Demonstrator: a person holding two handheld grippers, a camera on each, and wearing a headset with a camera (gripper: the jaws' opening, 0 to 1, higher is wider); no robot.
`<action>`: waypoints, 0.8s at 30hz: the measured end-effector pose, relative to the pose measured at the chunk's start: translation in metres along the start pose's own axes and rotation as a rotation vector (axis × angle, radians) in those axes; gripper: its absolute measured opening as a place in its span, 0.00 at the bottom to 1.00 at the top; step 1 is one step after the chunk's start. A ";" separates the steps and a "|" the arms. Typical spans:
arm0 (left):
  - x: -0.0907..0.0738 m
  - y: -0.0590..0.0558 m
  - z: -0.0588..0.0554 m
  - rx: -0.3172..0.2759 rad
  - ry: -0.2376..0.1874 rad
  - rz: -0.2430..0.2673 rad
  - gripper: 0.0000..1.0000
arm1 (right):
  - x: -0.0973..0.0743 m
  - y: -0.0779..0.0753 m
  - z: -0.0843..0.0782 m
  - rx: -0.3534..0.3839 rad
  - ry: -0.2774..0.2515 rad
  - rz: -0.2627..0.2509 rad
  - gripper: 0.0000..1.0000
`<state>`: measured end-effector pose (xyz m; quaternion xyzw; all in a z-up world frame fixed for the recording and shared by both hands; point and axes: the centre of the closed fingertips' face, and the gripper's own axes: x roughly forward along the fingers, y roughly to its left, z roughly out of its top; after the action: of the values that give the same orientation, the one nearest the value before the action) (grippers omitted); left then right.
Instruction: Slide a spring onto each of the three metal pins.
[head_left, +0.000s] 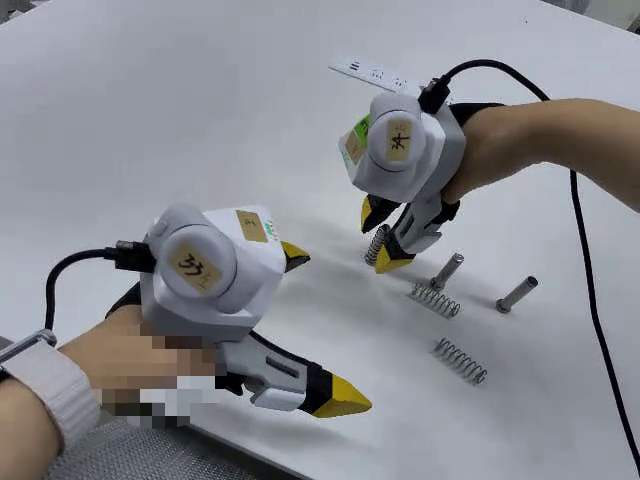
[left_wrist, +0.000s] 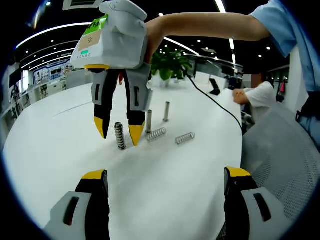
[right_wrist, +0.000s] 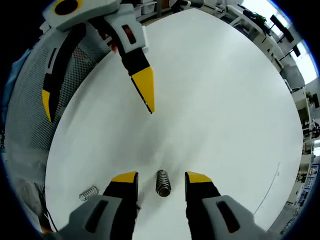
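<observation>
A spring sits over an upright metal pin (head_left: 377, 245) on the white table (head_left: 180, 120). My right gripper (head_left: 380, 240) hangs over it, open, with one jaw on each side and a small gap to the coils. In the right gripper view that spring-covered pin (right_wrist: 163, 182) stands between the tips of the right gripper (right_wrist: 162, 177). Two bare pins (head_left: 447, 270) (head_left: 517, 294) stand upright to the right. Two loose springs (head_left: 435, 299) (head_left: 460, 360) lie flat near them. My left gripper (head_left: 320, 328) is at the front left, wide open and holding nothing.
A white power strip (head_left: 370, 72) lies at the far side of the table, and a black cable (head_left: 590, 300) trails along the right. The table's near edge runs under my left gripper. In the left gripper view a seated person (left_wrist: 255, 92) is beyond the table.
</observation>
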<state>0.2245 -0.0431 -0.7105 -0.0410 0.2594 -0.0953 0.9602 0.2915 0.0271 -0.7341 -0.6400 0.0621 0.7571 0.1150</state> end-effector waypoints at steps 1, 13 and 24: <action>0.000 0.000 0.000 0.003 0.001 -0.001 0.98 | -0.001 0.000 0.000 0.003 -0.005 -0.006 0.45; 0.000 0.001 0.001 0.006 0.001 0.013 0.98 | -0.012 0.004 0.008 0.125 -0.182 -0.059 0.89; -0.003 0.008 0.006 0.009 -0.004 0.032 0.97 | -0.021 0.024 0.002 0.201 -0.277 -0.087 0.99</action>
<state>0.2261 -0.0344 -0.7047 -0.0326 0.2577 -0.0812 0.9623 0.2864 0.0022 -0.7147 -0.5170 0.0936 0.8223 0.2186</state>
